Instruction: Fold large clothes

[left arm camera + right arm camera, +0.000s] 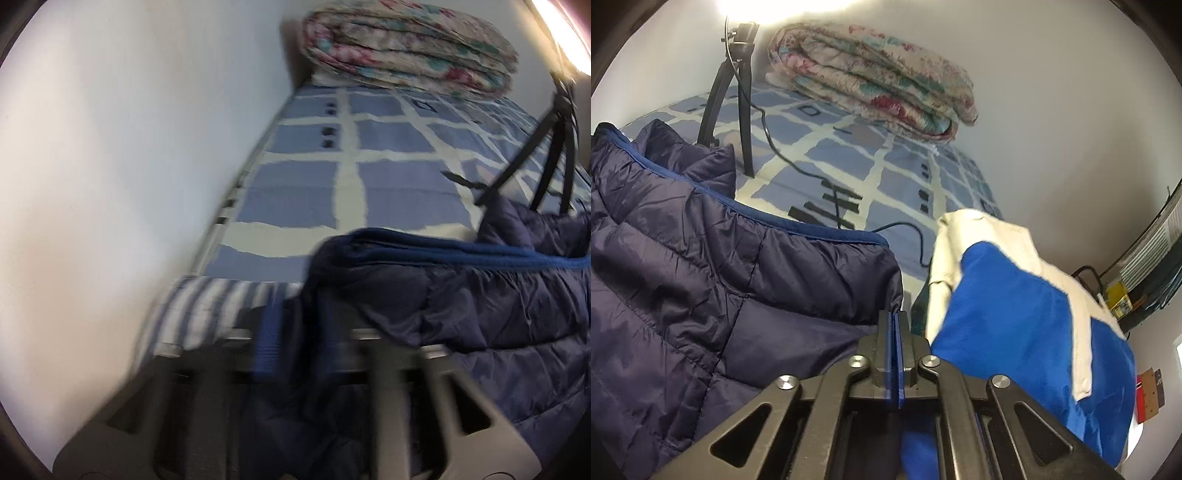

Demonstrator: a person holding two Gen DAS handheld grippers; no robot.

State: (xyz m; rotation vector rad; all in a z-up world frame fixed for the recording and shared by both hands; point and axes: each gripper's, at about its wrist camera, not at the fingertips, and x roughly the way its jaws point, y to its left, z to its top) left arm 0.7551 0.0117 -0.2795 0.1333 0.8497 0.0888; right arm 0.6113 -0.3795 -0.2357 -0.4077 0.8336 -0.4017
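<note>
A navy quilted puffer jacket with a blue lining edge lies folded over on the near end of the bed, and in the right wrist view the jacket fills the left. My left gripper is blurred; its jaws stand apart with the jacket's hanging left edge between them, and the pads do not press on it. My right gripper is shut, blue pads together, pinching the jacket's right corner at the tips.
The bed has a blue-and-cream checked sheet. A rolled floral quilt lies at its far end. A black tripod with a cable stands on the bed. A blue-and-white garment lies right of the jacket. A white wall runs along the left.
</note>
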